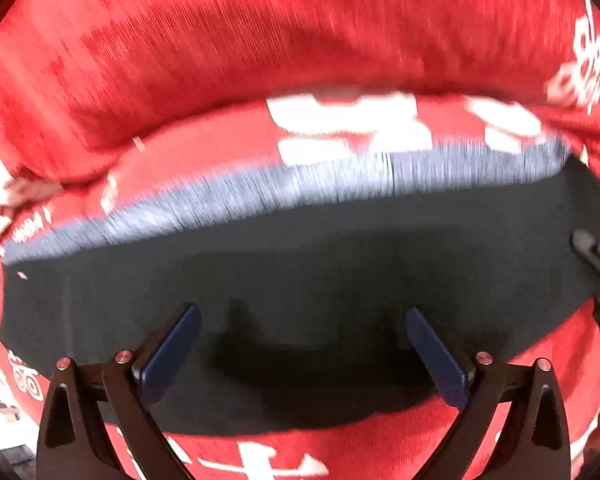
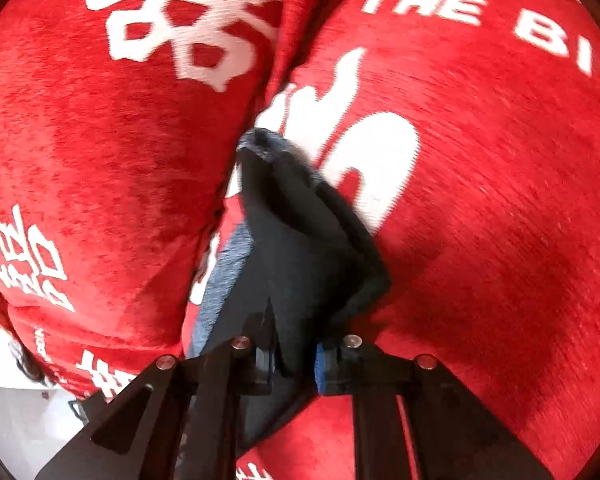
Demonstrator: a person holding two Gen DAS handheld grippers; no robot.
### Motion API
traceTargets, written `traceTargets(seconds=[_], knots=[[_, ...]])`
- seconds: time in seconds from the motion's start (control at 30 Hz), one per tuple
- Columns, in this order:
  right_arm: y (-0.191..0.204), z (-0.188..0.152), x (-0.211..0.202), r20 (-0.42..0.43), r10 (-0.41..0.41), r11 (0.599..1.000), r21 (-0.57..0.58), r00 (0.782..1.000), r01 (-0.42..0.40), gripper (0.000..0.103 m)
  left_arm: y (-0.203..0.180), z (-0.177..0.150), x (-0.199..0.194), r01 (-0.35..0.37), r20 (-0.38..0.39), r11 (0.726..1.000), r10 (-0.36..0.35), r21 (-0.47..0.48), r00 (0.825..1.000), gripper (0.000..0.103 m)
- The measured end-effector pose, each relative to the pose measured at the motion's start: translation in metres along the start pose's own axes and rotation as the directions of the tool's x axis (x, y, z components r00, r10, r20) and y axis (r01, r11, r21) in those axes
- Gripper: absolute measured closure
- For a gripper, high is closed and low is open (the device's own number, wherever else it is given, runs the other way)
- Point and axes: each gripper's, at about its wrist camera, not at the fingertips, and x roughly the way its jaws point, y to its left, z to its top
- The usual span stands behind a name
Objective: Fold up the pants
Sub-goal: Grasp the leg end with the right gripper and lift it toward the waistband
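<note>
The dark pants (image 1: 320, 248) lie flat across a red cloth, with a lighter blue-grey band (image 1: 260, 196) along their far edge. My left gripper (image 1: 303, 320) is open just above the pants, its blue pads wide apart with nothing between them. In the right wrist view, my right gripper (image 2: 294, 354) is shut on a bunched fold of the pants (image 2: 296, 240), which rises up from the jaws. The blue-grey inner side (image 2: 224, 276) shows on the left of that fold.
A red cloth with white lettering (image 1: 260, 60) covers the surface and forms a thick raised fold (image 2: 100, 140) beyond the pants. A dark tool tip (image 1: 592, 248) shows at the right edge of the left wrist view. A pale floor (image 2: 16, 408) shows at the lower left.
</note>
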Motion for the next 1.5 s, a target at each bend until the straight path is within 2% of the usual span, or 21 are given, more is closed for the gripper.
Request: traceTargets(seconds=[0.1,0.17,0.23,0.33,0.47,0.5,0.57,0.73,0.87,1.03,1.13,1.23,1.3,1.37,1.43,1.5], knots=[[0.026,-0.004,-0.015,0.008,0.005,0.992,-0.124,1.000,-0.004,0.090,0.001,0.013,0.000,-0.011,0.019,1.000,0.011,0.004,1.000,0.000],[0.045,-0.009,-0.024,0.015,0.013,0.983,-0.185,1.000,-0.010,0.090,-0.003,0.015,0.015,-0.013,-0.029,0.999,0.014,0.030,0.999,0.000],[0.060,-0.014,-0.030,0.022,0.009,0.972,-0.233,1.000,-0.003,0.089,-0.012,0.006,0.038,0.017,-0.106,0.997,-0.010,0.069,0.994,0.000],[0.090,-0.028,-0.031,0.029,-0.021,0.936,-0.350,0.999,0.030,0.090,-0.012,-0.006,0.035,0.026,-0.046,0.998,-0.024,0.050,0.999,0.000],[0.126,-0.048,-0.031,0.050,-0.042,0.882,-0.467,0.998,0.060,0.090,0.002,-0.005,0.032,0.092,-0.069,0.995,-0.088,0.050,0.994,0.000],[0.132,-0.052,-0.031,0.056,-0.047,0.873,-0.483,0.997,0.068,0.090,0.007,-0.004,0.031,0.089,-0.067,0.995,-0.085,0.054,0.994,0.000],[0.149,-0.063,-0.032,0.069,-0.062,0.848,-0.522,0.996,0.089,0.090,0.024,-0.007,0.019,0.079,-0.031,0.996,-0.077,0.051,0.997,0.000],[0.191,-0.102,-0.027,0.116,-0.121,0.771,-0.614,0.986,0.167,0.090,0.085,-0.018,-0.007,0.109,0.017,0.994,-0.109,0.009,0.994,0.000],[0.225,-0.149,-0.003,0.145,-0.164,0.702,-0.678,0.976,0.218,0.089,0.162,-0.027,-0.008,0.093,0.014,0.995,-0.092,-0.022,0.996,0.000],[0.255,-0.220,0.064,0.127,-0.250,0.607,-0.752,0.960,0.257,0.089,0.241,-0.044,0.001,0.043,-0.016,0.997,-0.044,-0.067,0.999,0.000],[0.258,-0.263,0.117,0.105,-0.330,0.534,-0.799,0.938,0.278,0.088,0.282,-0.054,0.011,0.017,-0.035,0.993,-0.021,-0.113,0.999,0.000],[0.254,-0.299,0.160,0.114,-0.423,0.463,-0.826,0.899,0.322,0.085,0.311,-0.061,0.022,0.010,-0.052,0.987,-0.019,-0.163,0.998,0.000],[0.252,-0.322,0.180,0.163,-0.485,0.377,-0.848,0.859,0.374,0.081,0.324,-0.064,0.027,0.005,-0.051,0.983,-0.014,-0.186,0.999,0.000],[0.254,-0.340,0.190,0.227,-0.528,0.275,-0.866,0.818,0.418,0.072,0.335,-0.067,0.029,0.004,-0.052,0.978,-0.015,-0.207,0.999,0.000],[0.262,-0.353,0.185,0.248,-0.536,0.215,-0.884,0.807,0.415,0.065,0.342,-0.068,0.029,0.010,-0.051,0.974,-0.022,-0.226,0.998,0.000],[0.272,-0.365,0.169,0.230,-0.515,0.189,-0.909,0.825,0.372,0.056,0.348,-0.068,0.027,0.014,-0.047,0.974,-0.025,-0.228,0.999,0.000]])
